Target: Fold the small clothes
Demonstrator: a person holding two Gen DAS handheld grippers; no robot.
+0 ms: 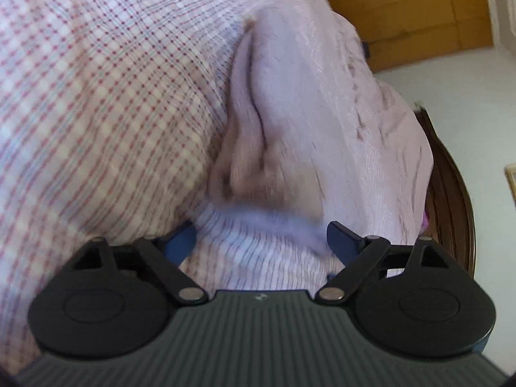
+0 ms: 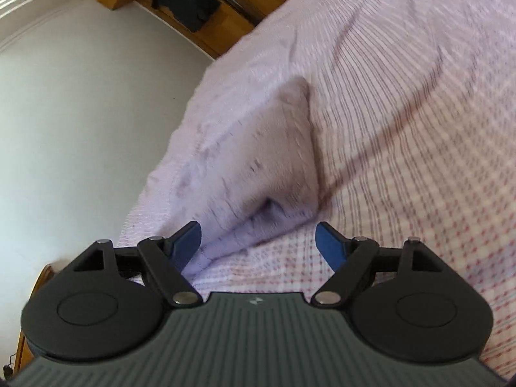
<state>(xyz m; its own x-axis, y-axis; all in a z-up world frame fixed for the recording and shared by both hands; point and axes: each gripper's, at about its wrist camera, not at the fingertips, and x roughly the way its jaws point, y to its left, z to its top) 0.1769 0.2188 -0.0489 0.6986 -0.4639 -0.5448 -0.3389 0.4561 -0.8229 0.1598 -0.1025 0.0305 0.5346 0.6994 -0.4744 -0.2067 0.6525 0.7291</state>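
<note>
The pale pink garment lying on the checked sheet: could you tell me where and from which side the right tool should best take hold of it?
Probably the near corner of the pale pink garment, where the cloth bunches into a raised fold close ahead of the right tool. Come in low along the checked sheet with fingers spread either side of that ridge; it stands proud of the bed, so one layer can be pinched.

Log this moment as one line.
left gripper: open | right gripper: open | pale pink fuzzy garment on pink checked bedsheet | fold: not yet gripped
</note>
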